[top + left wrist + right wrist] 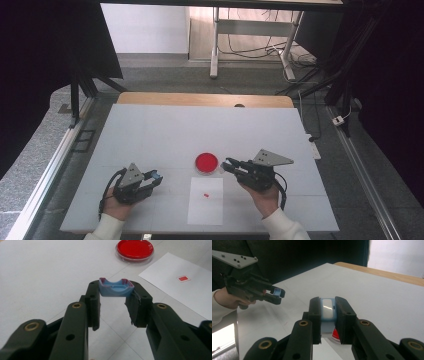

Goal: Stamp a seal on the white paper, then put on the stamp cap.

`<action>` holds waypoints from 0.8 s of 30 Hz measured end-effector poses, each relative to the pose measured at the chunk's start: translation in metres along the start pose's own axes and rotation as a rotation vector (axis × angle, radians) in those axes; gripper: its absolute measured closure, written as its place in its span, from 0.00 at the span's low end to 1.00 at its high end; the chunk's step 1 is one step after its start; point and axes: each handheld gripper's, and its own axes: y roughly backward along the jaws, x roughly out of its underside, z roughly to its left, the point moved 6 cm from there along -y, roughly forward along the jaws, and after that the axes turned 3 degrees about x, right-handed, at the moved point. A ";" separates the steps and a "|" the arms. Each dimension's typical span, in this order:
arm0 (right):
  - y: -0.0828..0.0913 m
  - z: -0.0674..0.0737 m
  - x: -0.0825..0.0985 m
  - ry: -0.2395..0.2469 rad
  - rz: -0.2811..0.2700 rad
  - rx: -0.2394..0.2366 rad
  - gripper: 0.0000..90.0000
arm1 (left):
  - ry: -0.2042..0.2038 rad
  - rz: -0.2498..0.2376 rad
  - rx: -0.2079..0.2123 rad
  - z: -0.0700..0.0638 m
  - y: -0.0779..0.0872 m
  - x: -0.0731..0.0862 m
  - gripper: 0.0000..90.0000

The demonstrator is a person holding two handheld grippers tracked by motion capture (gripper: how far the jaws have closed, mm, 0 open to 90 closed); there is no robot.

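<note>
A: What carries the scene?
B: The white bench (165,130) takes up the centre of the high view, its wooden far edge at upper centre. The upper and left parts of its surface lie open, and its near edge runs just under both wrists.

A: How are the hands posed?
B: The left hand-held gripper (156,178) sits lower left, aimed right, pinching a small blue clip (115,287) across its jaw tips. The right hand-held gripper (226,165) sits lower right, aimed left and raised off the bench, clamped on a blue-edged white block (328,308).

A: And between them?
B: A white paper sheet (206,207) lies at lower centre, bearing a small red tag (205,194). Above it the red dish (206,163) sits just beside the right jaws.
</note>
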 end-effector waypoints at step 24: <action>-0.002 0.002 0.001 0.007 0.001 0.002 0.84 | -0.024 -0.004 0.022 -0.012 -0.005 -0.006 0.71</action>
